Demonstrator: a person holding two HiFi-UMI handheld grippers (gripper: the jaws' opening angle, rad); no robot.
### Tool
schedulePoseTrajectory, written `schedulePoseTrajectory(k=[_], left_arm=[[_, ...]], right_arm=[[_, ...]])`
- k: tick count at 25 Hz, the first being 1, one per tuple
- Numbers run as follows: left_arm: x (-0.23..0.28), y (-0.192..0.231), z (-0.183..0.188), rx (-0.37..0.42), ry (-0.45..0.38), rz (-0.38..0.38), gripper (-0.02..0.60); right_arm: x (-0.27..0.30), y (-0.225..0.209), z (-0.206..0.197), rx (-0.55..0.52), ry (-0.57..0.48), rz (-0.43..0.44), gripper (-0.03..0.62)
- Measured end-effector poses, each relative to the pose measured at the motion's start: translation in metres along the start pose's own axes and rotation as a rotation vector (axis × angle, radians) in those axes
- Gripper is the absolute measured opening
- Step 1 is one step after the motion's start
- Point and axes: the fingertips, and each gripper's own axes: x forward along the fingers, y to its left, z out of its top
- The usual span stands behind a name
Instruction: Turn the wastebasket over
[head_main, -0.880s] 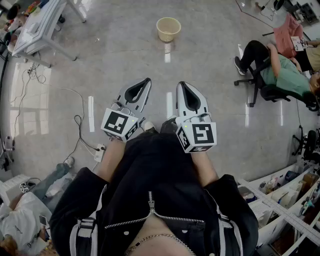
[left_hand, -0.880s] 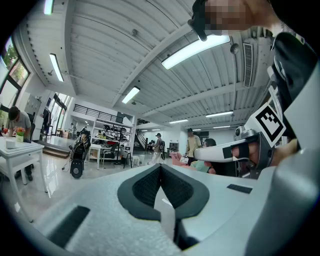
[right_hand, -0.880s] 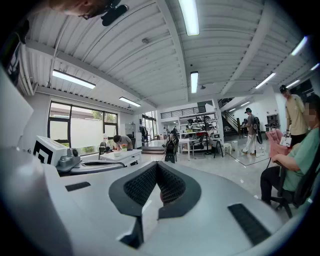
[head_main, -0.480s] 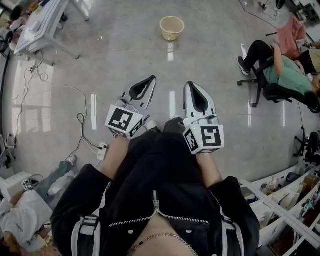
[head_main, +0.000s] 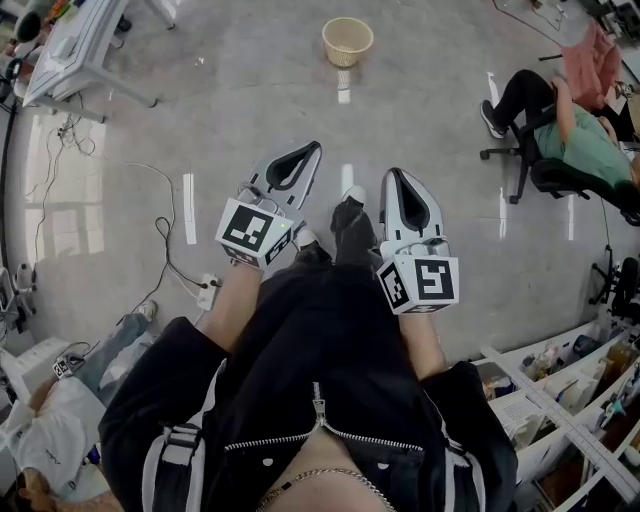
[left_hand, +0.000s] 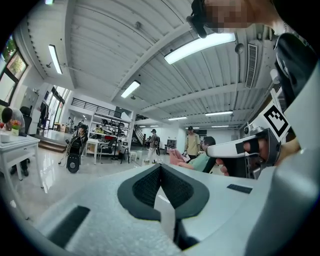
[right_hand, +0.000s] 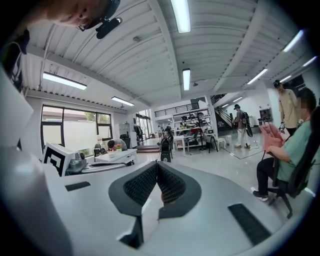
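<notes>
A pale yellow woven wastebasket (head_main: 347, 41) stands upright, mouth up, on the shiny grey floor at the top of the head view, far ahead of both grippers. My left gripper (head_main: 310, 148) is shut and empty, held at waist height and pointing forward. My right gripper (head_main: 392, 175) is beside it, also shut with nothing between its jaws. In the left gripper view the left gripper (left_hand: 160, 166) has its tips together, and the right gripper (right_hand: 156, 164) looks the same in its own view. The basket does not appear in either gripper view.
A white table (head_main: 75, 55) stands at the far left, with cables and a power strip (head_main: 205, 296) on the floor near my left foot. A seated person (head_main: 575, 140) on an office chair is at the right. White shelving (head_main: 560, 400) runs along the lower right.
The wastebasket has shifted up and slightly right in the head view as I walk. Both grippers stay shut and side by side.
</notes>
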Motion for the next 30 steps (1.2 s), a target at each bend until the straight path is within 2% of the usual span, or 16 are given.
schedulePoseTrajectory(k=[5, 10, 16, 22, 30], left_arm=[[0.030, 0.009, -0.013, -0.023, 0.042, -0.014, 0.003], [0.067, 0.028, -0.015, -0.017, 0.060, -0.010, 0.003], [0.129, 0.077, -0.015, -0.020, 0.076, 0.030, 0.003], [0.196, 0.124, 0.002, -0.010, 0.088, 0.075, 0.003], [0.275, 0.157, 0.013, -0.004, 0.106, 0.122, 0.003]], right_arm=[[0.015, -0.030, -0.011, 0.044, 0.042, -0.027, 0.011], [0.053, -0.057, -0.009, 0.070, 0.059, -0.011, 0.011], [0.123, -0.103, 0.001, 0.073, 0.077, 0.009, 0.011], [0.200, -0.148, 0.028, 0.073, 0.085, 0.056, 0.011], [0.268, -0.213, 0.048, 0.088, 0.101, 0.094, 0.011]])
